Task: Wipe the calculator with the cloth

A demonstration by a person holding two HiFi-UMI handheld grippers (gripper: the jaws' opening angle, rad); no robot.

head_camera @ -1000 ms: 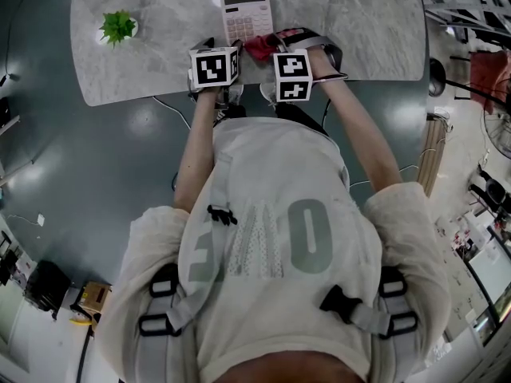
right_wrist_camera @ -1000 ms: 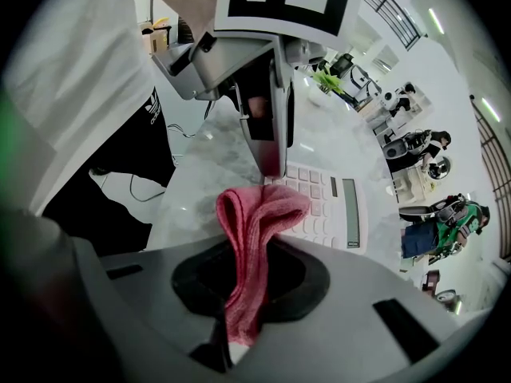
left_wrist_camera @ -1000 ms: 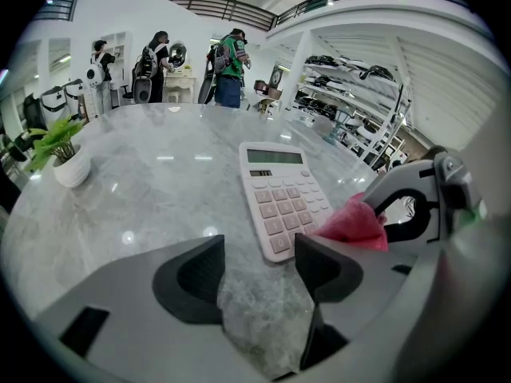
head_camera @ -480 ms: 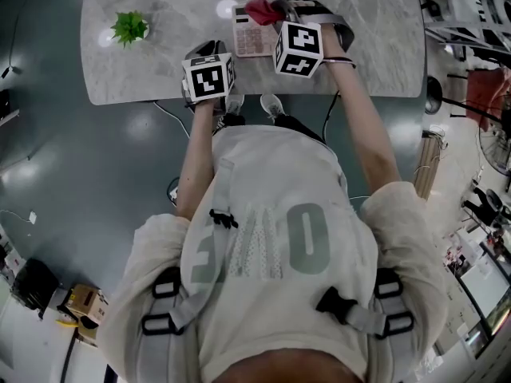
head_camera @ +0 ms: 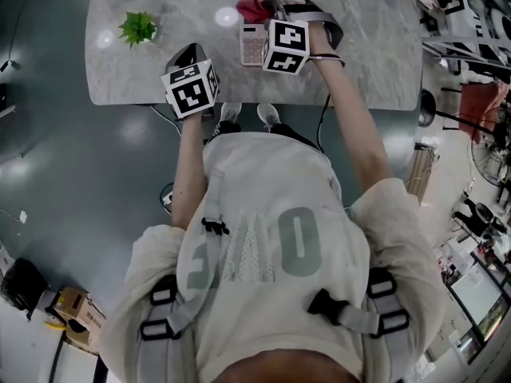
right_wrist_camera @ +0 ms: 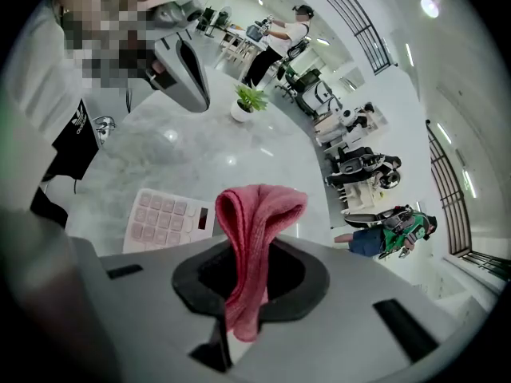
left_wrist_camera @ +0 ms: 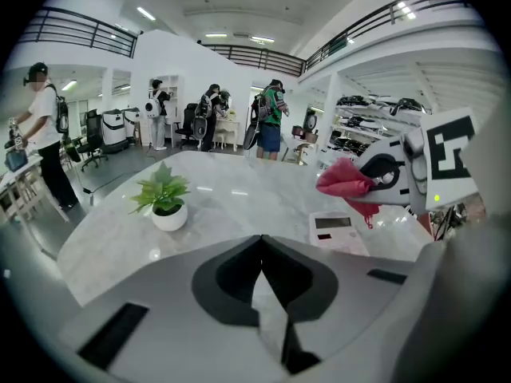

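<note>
Right claw (right_wrist_camera: 249,254) pinches cloth (right_wrist_camera: 259,210); left claw (left_wrist_camera: 262,250) just closed, empty. Lower cloth flat onto calculator (right_wrist_camera: 164,218), stroke lightly so it doesn't slide.

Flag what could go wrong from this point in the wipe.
1. The calculator lies loose on the glossy table; the left gripper, its jaws just closed on nothing, is off it, so a wipe may push it along.
2. The right gripper pinches the cloth in a narrow bunch, so little fabric may touch and the jaws might scrape the keys.
</note>
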